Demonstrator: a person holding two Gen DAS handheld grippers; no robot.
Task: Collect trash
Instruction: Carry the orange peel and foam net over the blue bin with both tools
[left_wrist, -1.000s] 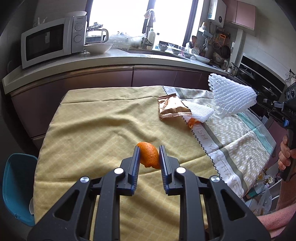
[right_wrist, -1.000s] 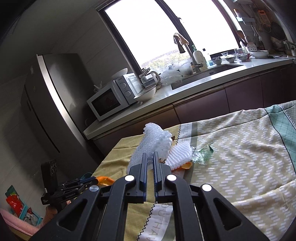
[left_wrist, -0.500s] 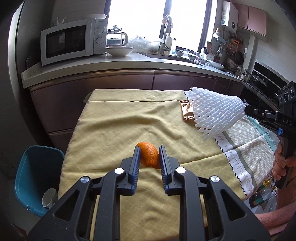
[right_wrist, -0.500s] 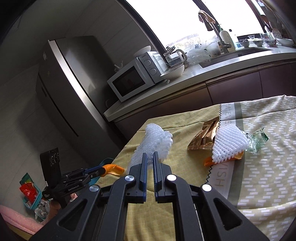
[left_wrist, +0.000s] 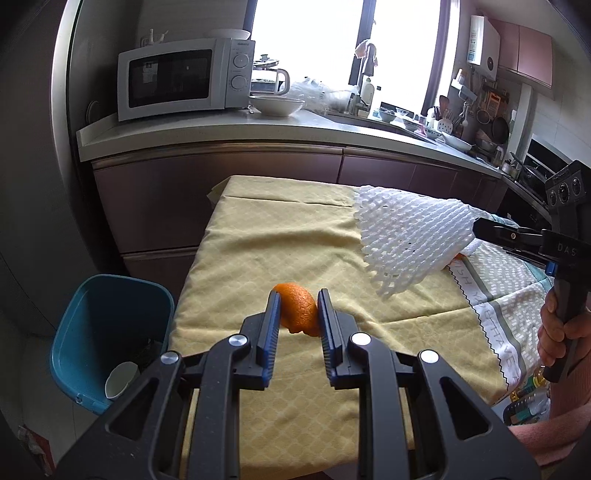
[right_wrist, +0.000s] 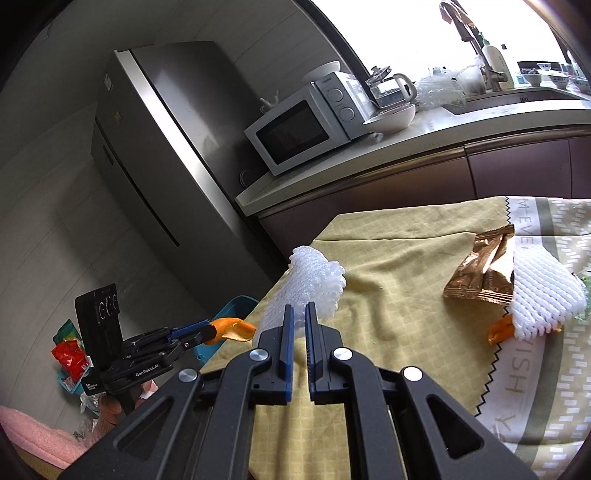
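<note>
Gripping orange peel (left_wrist: 298, 309), left tongs (left_wrist: 298, 314); right tongs (right_wrist: 299, 325) pinch foam net (right_wrist: 308, 286); right view alone shows wrapper (right_wrist: 480, 269).

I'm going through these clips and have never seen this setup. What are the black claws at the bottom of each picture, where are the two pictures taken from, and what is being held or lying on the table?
No robot here: a person holds a two-finger tool in each hand, and a camera on each looks forward along its fingers. So each picture shows its own tool at the bottom.

In the left view, the left tool pinches an orange peel; the blue bin stands on the floor beside the table.

In the right view, the right tool is shut on a white foam net.

Still on the tablecloth: a gold snack wrapper, a second foam net and another peel poking out from under it.
</note>
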